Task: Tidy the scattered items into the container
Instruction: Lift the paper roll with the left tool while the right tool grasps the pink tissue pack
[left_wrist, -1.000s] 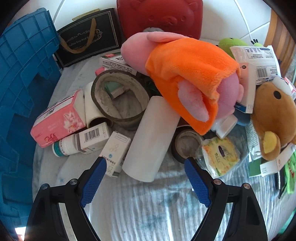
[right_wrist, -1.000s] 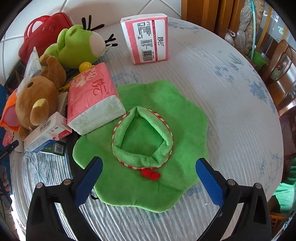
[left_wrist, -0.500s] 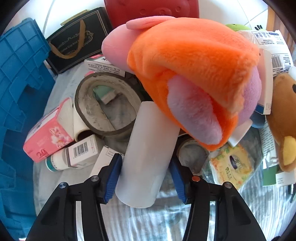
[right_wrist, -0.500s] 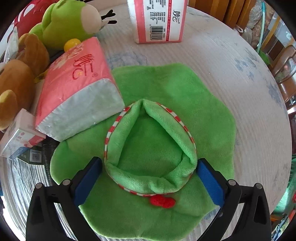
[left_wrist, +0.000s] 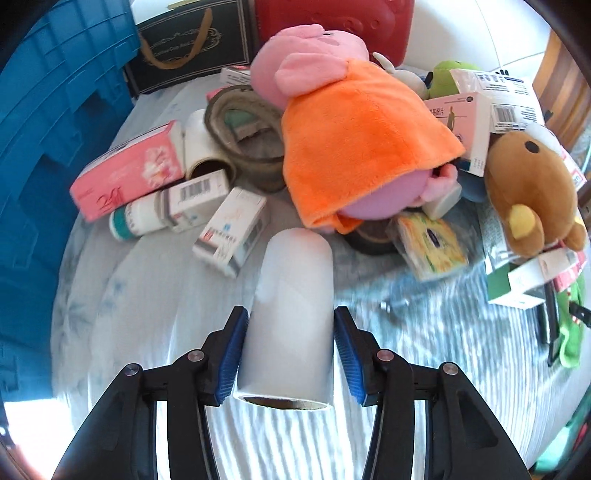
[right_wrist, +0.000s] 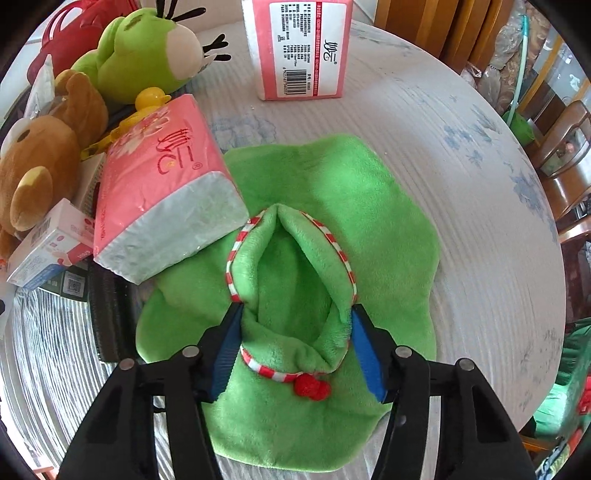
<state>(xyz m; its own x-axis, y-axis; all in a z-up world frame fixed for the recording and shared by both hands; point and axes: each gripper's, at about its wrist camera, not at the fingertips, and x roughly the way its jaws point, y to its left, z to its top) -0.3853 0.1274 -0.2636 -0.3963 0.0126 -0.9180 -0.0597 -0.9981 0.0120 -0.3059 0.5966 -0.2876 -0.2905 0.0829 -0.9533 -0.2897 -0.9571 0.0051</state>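
While left gripper (left_wrist: 288, 354) clamped white paper roll (left_wrist: 291, 310) above table, right gripper (right_wrist: 295, 347) pinched green plush hat (right_wrist: 295, 288) by its crown, brim on tablecloth (tissue pack (right_wrist: 162, 192) leaning on it). Lifting could've toppled pack; blue crate (left_wrist: 55, 147) sat left.
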